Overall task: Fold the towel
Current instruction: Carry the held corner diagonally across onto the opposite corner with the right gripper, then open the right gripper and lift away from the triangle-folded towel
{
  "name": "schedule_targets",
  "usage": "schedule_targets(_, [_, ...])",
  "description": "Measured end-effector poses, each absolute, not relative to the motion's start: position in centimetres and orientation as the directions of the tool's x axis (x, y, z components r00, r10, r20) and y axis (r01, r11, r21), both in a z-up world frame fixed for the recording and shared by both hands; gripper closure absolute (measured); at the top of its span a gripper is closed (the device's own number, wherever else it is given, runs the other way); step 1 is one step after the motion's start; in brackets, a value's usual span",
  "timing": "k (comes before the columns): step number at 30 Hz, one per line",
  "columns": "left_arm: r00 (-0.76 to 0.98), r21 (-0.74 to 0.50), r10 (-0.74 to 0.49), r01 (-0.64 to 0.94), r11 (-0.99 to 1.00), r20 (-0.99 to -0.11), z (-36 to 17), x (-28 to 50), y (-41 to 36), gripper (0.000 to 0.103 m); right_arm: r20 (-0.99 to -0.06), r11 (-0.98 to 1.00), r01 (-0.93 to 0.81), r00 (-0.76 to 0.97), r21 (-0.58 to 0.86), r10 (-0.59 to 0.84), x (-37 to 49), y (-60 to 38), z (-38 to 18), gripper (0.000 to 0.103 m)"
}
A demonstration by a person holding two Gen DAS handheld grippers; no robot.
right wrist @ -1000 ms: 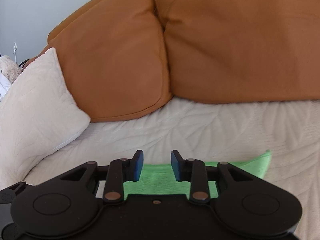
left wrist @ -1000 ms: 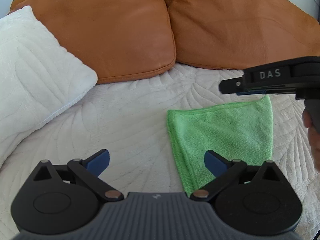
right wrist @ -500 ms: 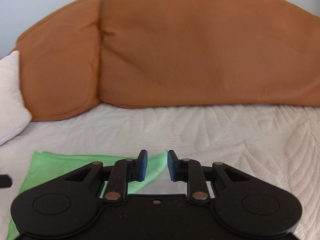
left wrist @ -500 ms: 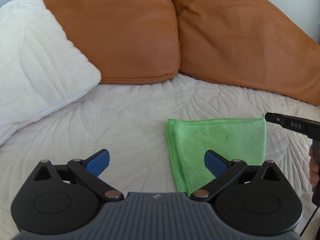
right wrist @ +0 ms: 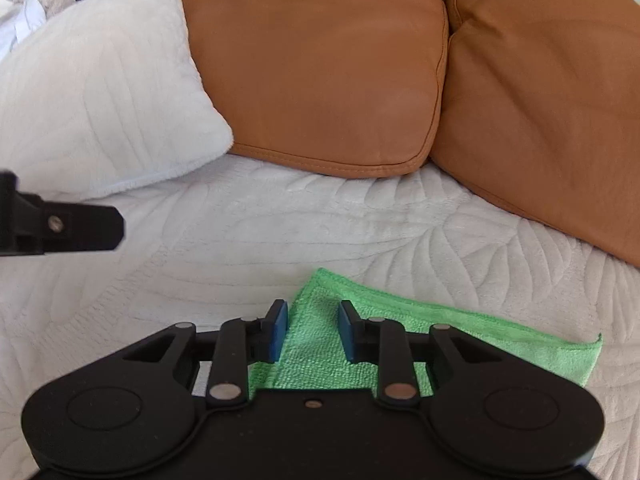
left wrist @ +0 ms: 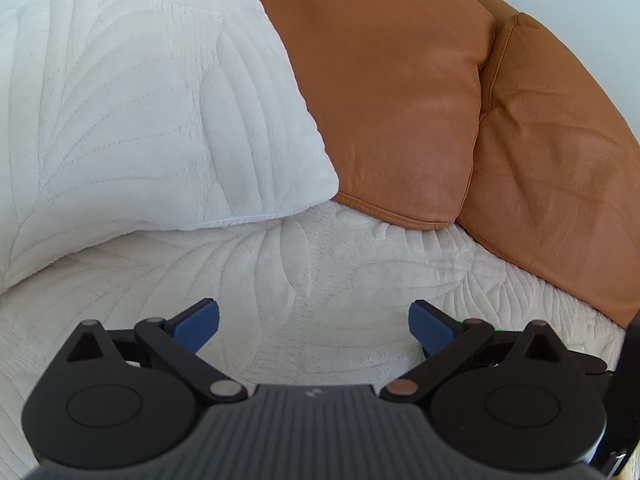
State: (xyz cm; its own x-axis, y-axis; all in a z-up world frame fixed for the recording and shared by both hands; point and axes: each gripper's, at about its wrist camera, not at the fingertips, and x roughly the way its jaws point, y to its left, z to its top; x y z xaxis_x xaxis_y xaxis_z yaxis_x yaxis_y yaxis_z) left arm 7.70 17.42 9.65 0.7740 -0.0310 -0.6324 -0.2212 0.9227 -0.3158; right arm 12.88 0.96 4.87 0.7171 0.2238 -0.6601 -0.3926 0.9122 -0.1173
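The green towel (right wrist: 420,344) lies folded flat on the white quilted cover (right wrist: 280,232), directly beneath and ahead of the right gripper (right wrist: 312,330), whose blue pads are closing with a gap left between them, above the cloth without pinching it. The left gripper (left wrist: 314,320), off to the towel's left, has its jaws spread wide over bare cover. Beyond both sit a white pillow (left wrist: 140,112) and two tan leather cushions (right wrist: 320,64).
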Motion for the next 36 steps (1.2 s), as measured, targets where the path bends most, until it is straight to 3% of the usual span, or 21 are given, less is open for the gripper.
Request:
schedule_targets(2, [0.774, -0.319, -0.039, -0.214, 0.923, -0.632, 9.7, 7.7, 17.4, 0.001, -0.652, 0.927, -0.357, 0.731, -0.112, 0.203, 13.3, 0.7, 4.7, 0.099])
schedule_targets(7, [0.774, -0.326, -0.057, -0.197, 0.925, -0.631, 9.7, 7.6, 17.1, 0.001, -0.626, 0.94, -0.341, 0.73, 0.015, 0.275, 14.7, -1.0, 5.3, 0.1])
schedule_targets(9, [0.77, -0.321, -0.064, -0.188, 0.928, -0.635, 9.7, 7.6, 16.7, 0.001, -0.618, 0.922, -0.382, 0.71, 0.065, 0.338, 14.9, -1.1, 5.5, 0.098])
schedule_targets(12, [0.757, -0.303, -0.073, -0.17, 0.938, -0.65, 9.4, 7.7, 16.1, 0.001, -0.61, 0.9, -0.412, 0.68, 0.143, 0.408, 14.8, -1.9, 5.6, 0.084])
schedule_targets(14, [0.743, -0.282, -0.081, -0.149, 0.948, -0.664, 9.1, 7.8, 15.3, 0.001, -0.579, 0.902, -0.393, 0.699, 0.179, 0.42, 14.5, -3.7, 6.2, 0.084])
schedule_targets(18, [0.73, -0.264, -0.12, -0.086, 0.961, -0.673, 8.4, 7.7, 13.5, 0.001, -0.532, 0.933, -0.34, 0.772, 0.118, 0.348, 13.8, -7.9, 7.7, 0.082])
schedule_targets(21, [0.72, -0.295, -0.203, -0.002, 0.955, -0.663, 7.8, 7.6, 11.4, 0.001, -0.536, 0.956, -0.295, 0.807, -0.003, 0.247, 13.9, -10.9, 7.7, 0.084])
schedule_targets(25, [0.681, -0.295, -0.3, 0.128, 0.947, -0.668, 6.7, 7.6, 7.7, 0.001, -0.564, 0.979, -0.204, 0.81, -0.012, 0.162, 15.0, -14.8, 6.5, 0.084])
schedule_targets(28, [0.681, -0.175, -0.217, 0.13, 0.976, -0.7, 5.8, 7.8, 6.0, 0.001, -0.588, 0.984, -0.17, 0.802, -0.05, 0.109, 15.7, -16.0, 5.1, 0.085])
schedule_targets(31, [0.667, 0.018, -0.038, 0.076, 0.997, -0.744, 4.2, 8.5, 5.4, 0.0, -0.583, 0.983, -0.156, 0.809, -0.094, 0.073, 15.7, -16.2, 4.4, 0.086])
schedule_targets(36, [0.711, -0.003, -0.025, 0.032, 0.999, -0.703, 5.8, 8.1, 7.0, 0.001, -0.502, 0.972, -0.208, 0.856, -0.112, 0.125, 12.3, -15.4, 5.6, 0.083])
